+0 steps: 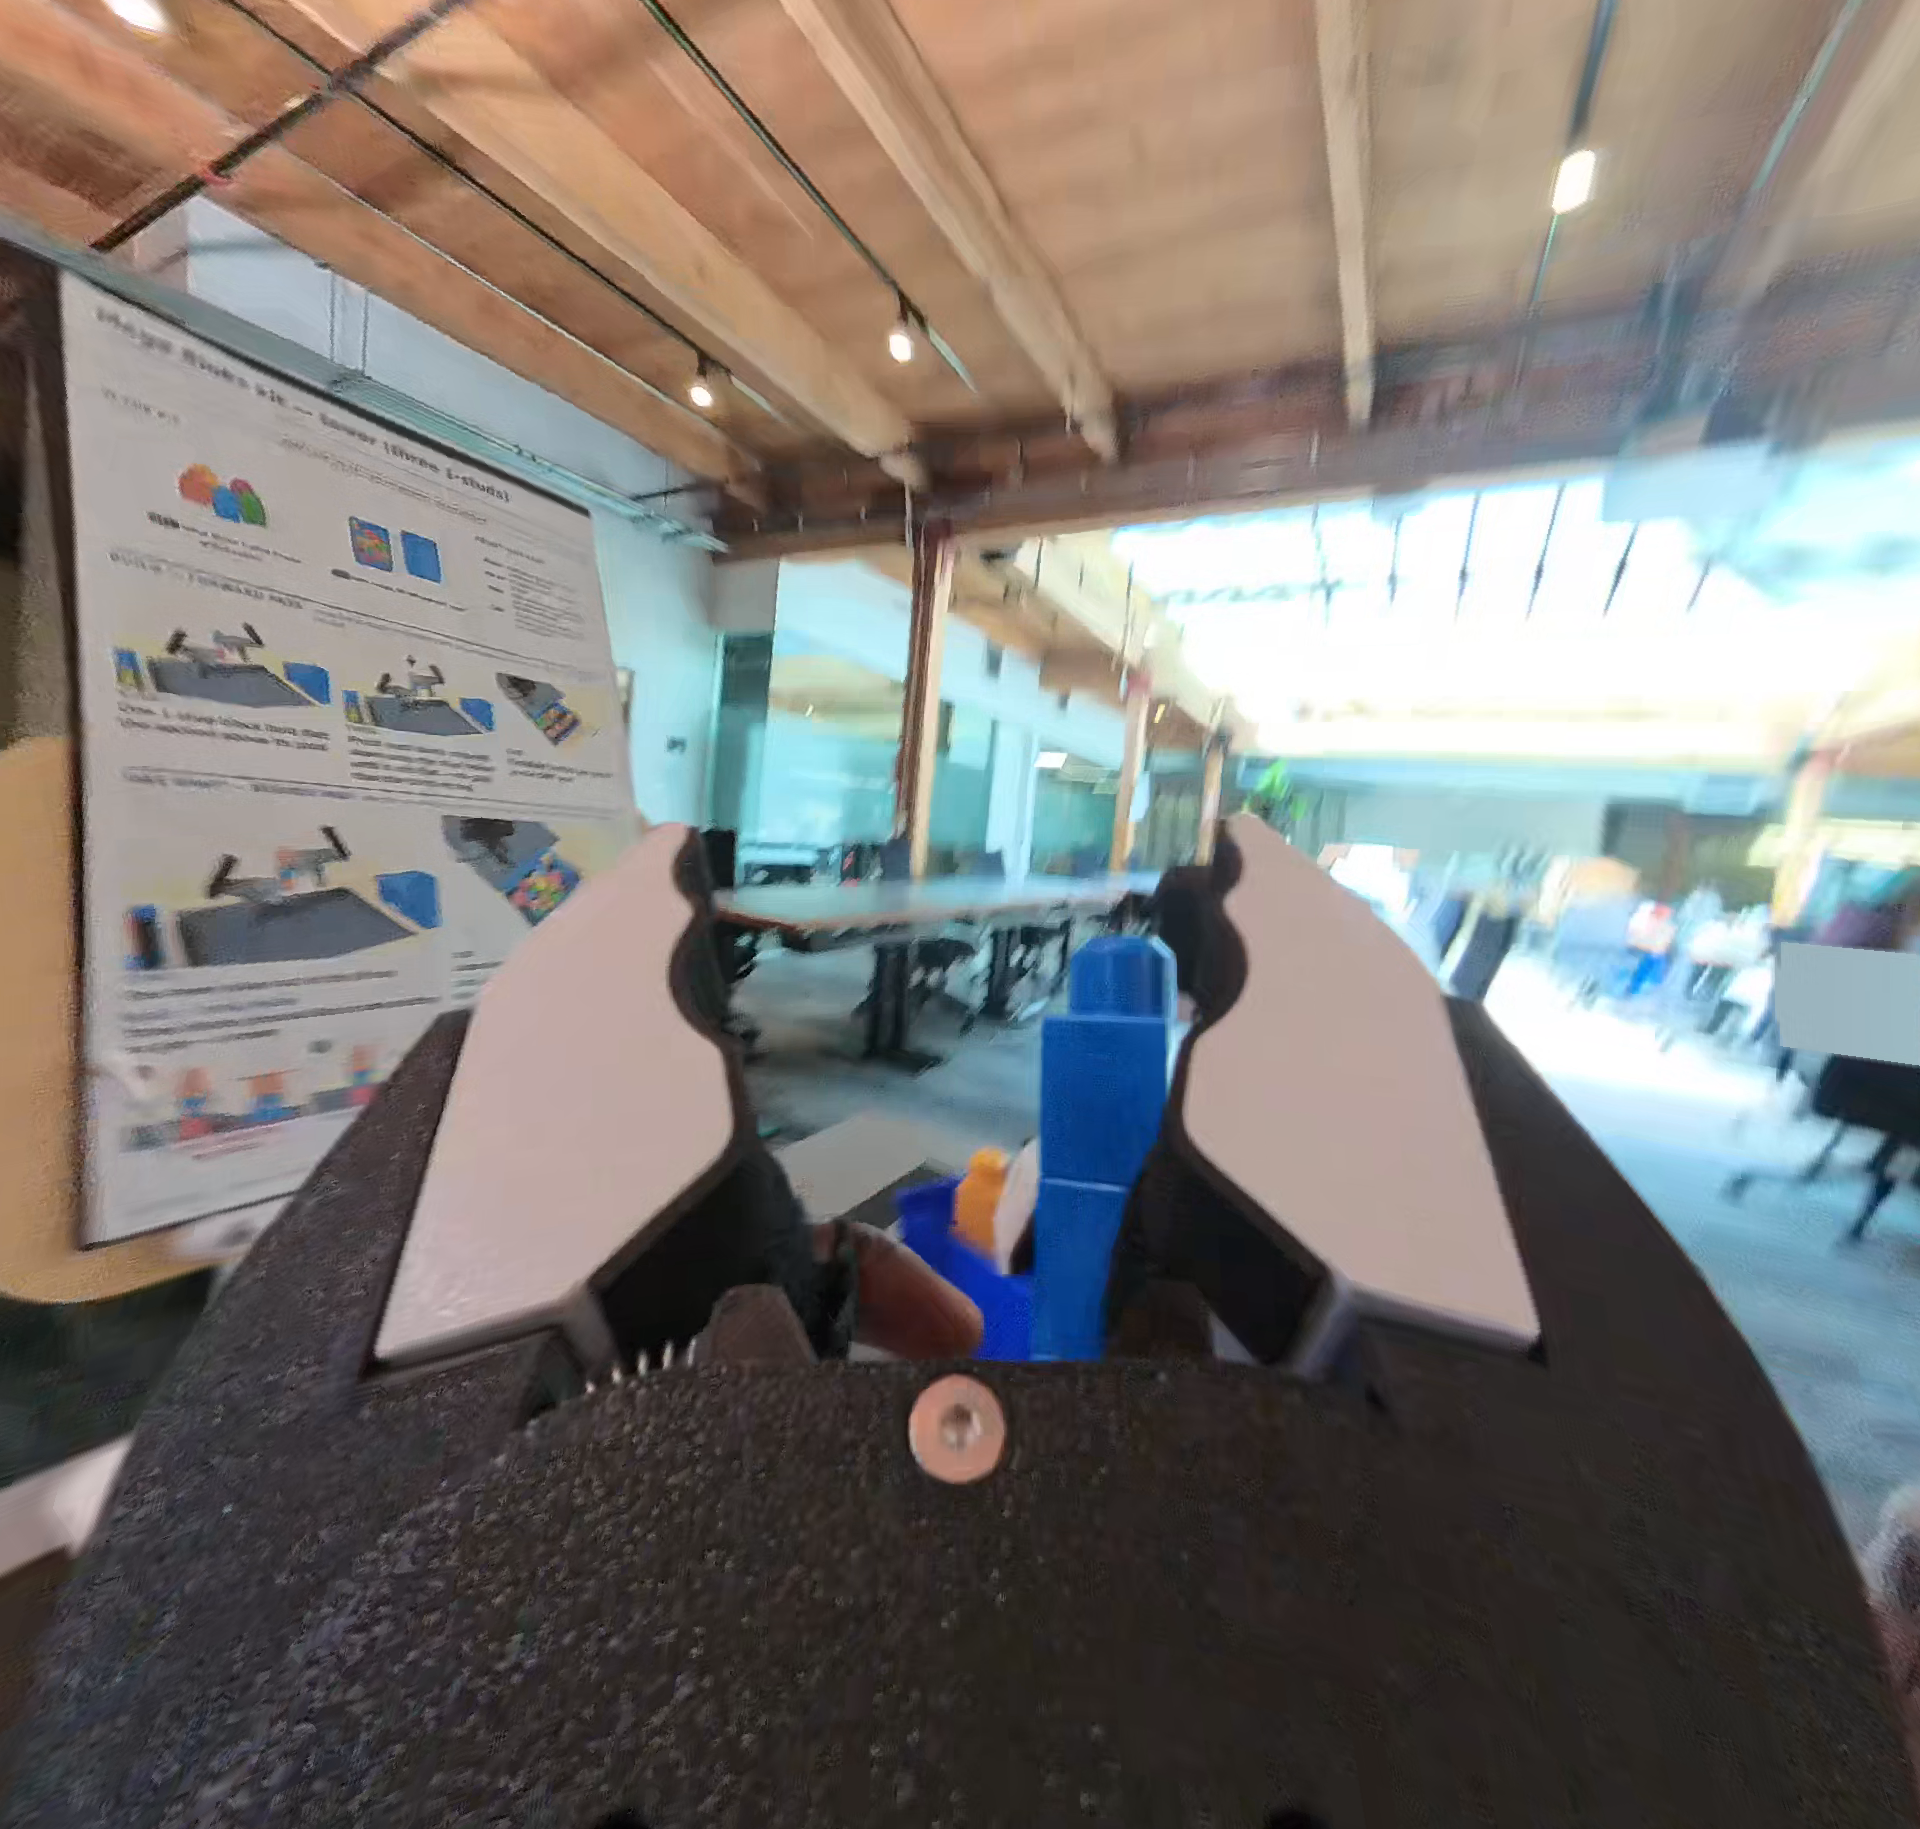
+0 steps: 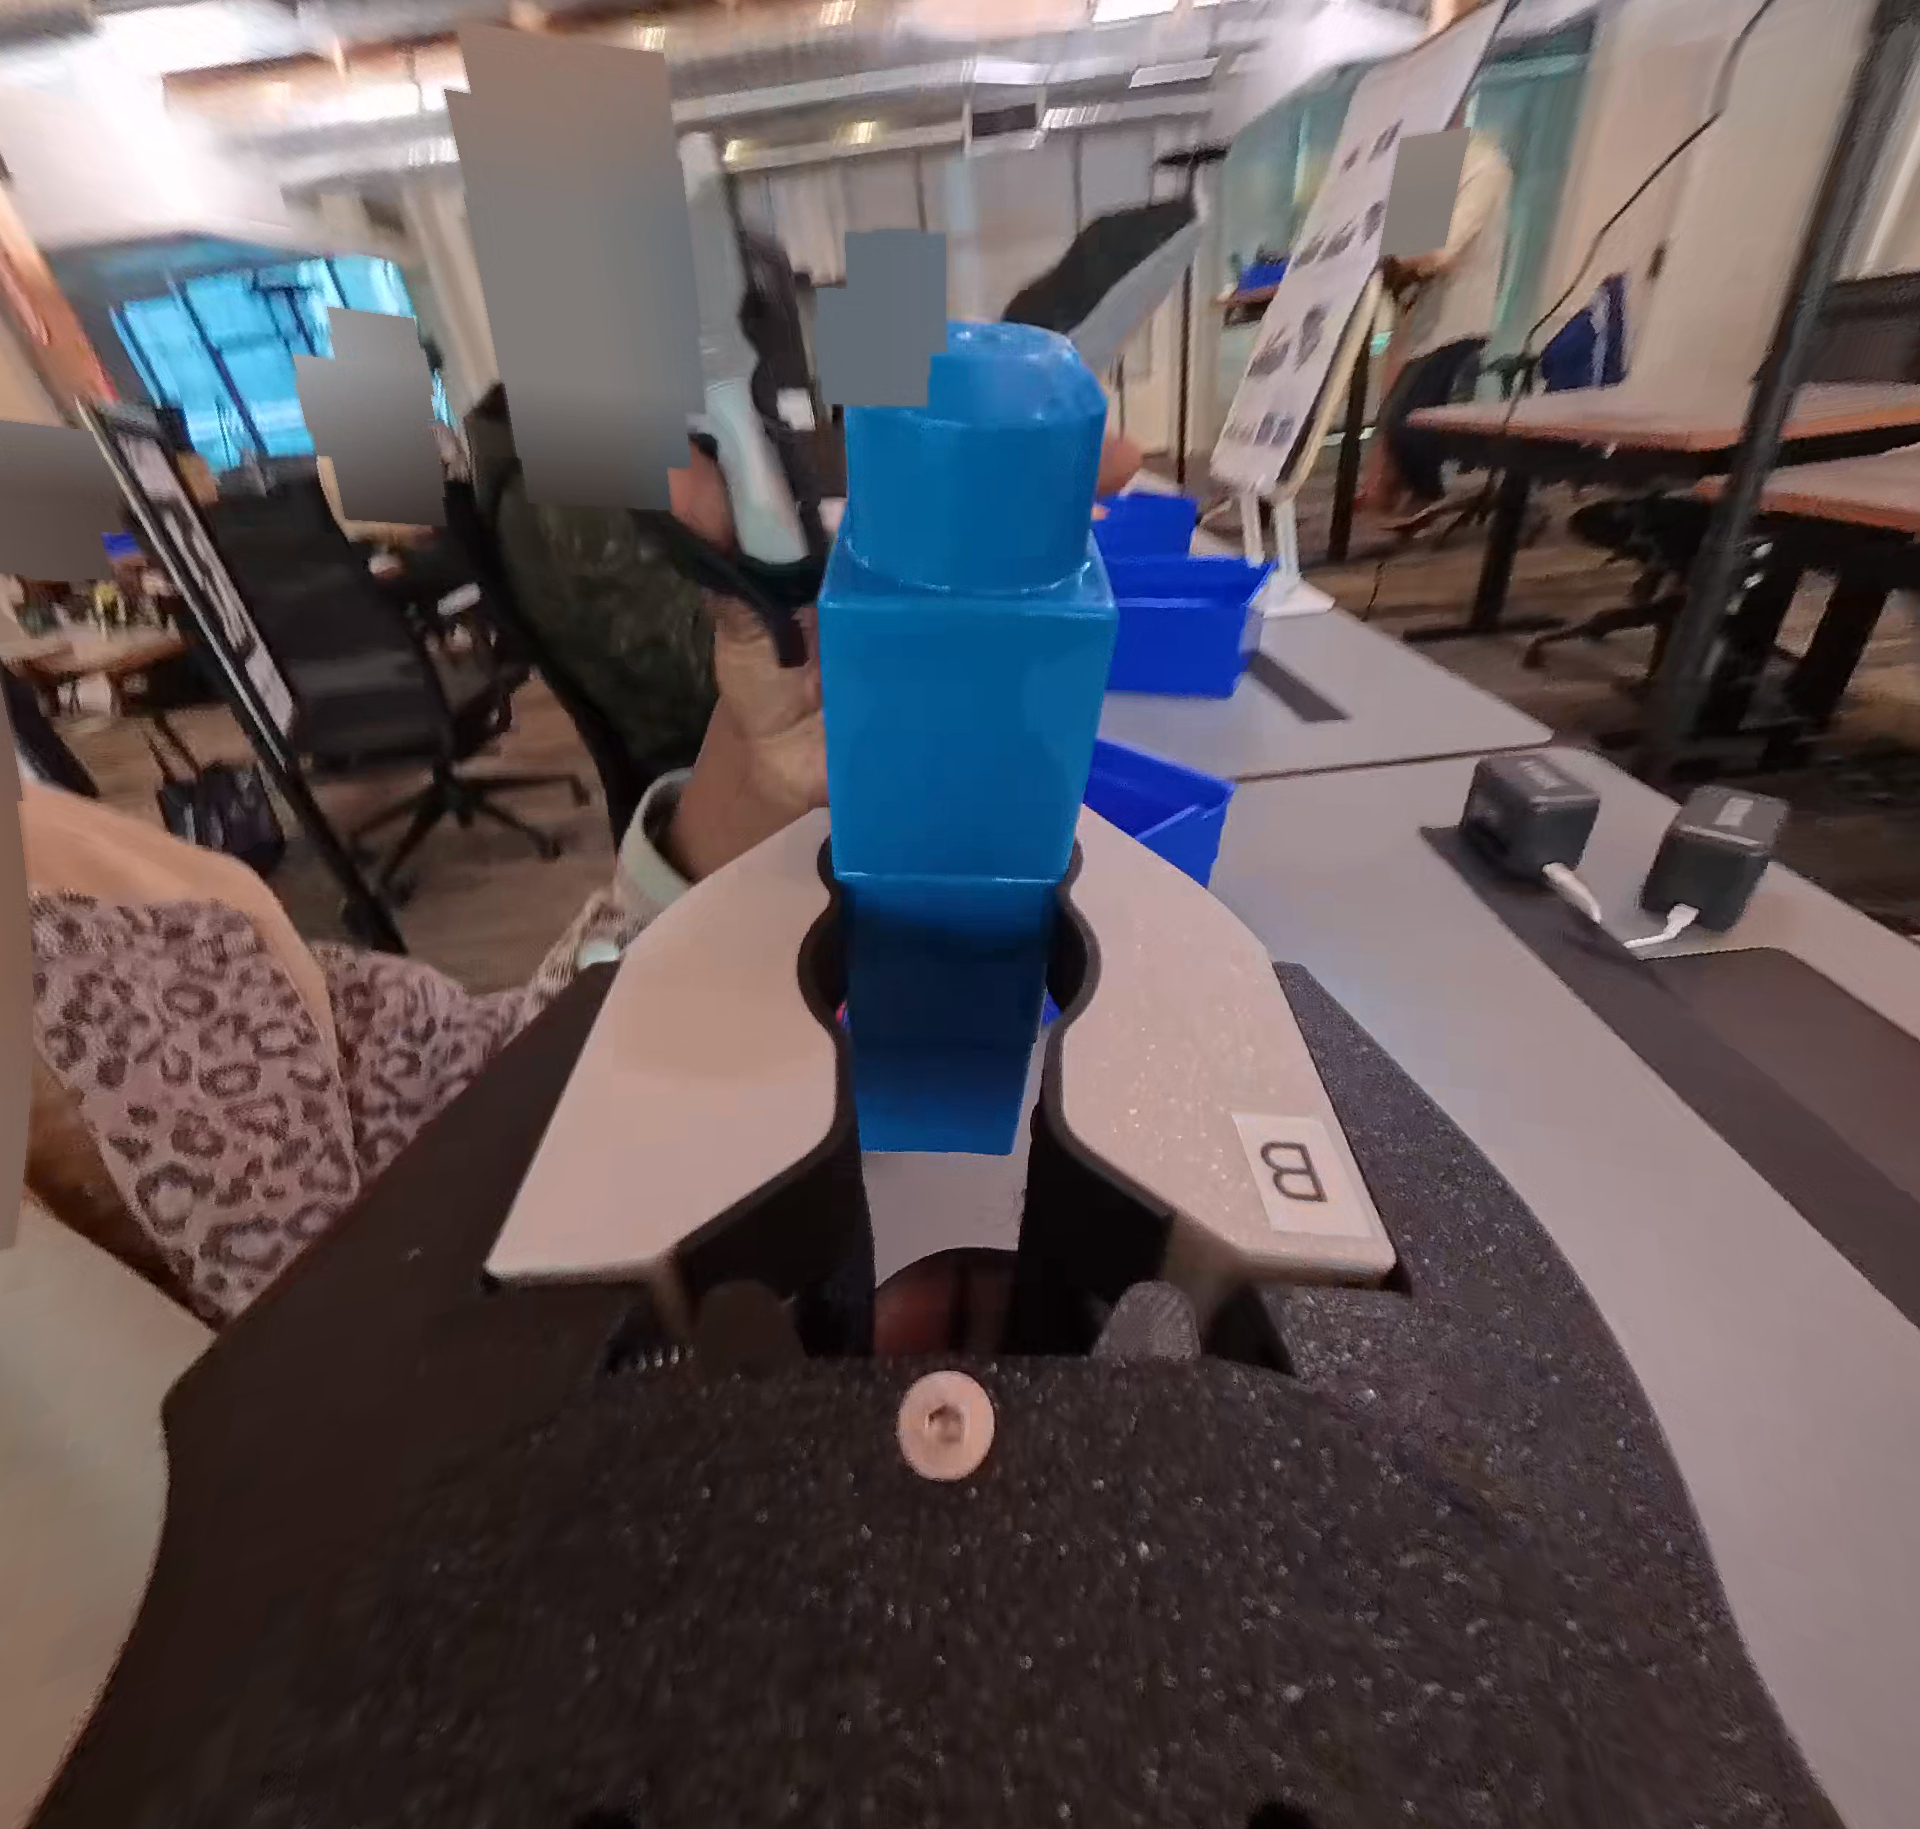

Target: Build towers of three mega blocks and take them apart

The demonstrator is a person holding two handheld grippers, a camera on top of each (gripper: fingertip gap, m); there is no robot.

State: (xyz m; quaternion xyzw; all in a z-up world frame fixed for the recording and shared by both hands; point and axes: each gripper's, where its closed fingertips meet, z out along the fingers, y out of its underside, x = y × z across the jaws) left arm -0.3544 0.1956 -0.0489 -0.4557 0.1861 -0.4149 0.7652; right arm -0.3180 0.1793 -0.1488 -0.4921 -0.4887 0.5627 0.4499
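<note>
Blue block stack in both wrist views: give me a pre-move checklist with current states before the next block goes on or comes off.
1. Right gripper shut on the blue stack: ok, both fingers press the lower block.
2. Blocks seated flush: ok, two blue blocks sit in line with a stud on top.
3. Third block present: cannot tell, only two show.
4. Left gripper open and free: ok, jaws wide; the stack lies near one finger, not clamped.
5. Left gripper lined up on the upper block: not ok, stack sits off-centre.
6. Blue bin in reach: cannot tell.
</note>
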